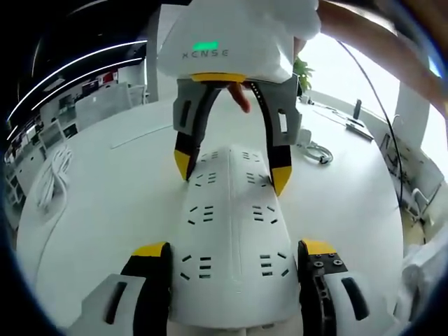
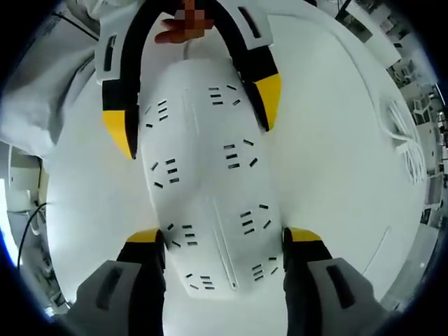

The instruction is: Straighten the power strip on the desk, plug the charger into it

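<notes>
A long white power strip (image 1: 231, 217) with several socket groups lies flat on the white desk (image 1: 105, 210). My left gripper (image 1: 234, 248) straddles its near end, both jaws pressed against its sides. My right gripper (image 1: 232, 171) comes from the far side and clamps the opposite end between its yellow-tipped fingers. In the right gripper view the power strip (image 2: 203, 182) runs away from the right gripper (image 2: 225, 236), shut on its sides, to the left gripper (image 2: 194, 112) holding the far end. A small white cable bundle (image 1: 318, 150), possibly the charger, lies on the desk to the right.
A coiled white cable (image 1: 52, 175) lies at the desk's left edge, and shows as a white cable (image 2: 409, 136) in the right gripper view. Dark small items (image 1: 357, 119) sit at the far right. A person's hand (image 1: 241, 98) holds the right gripper.
</notes>
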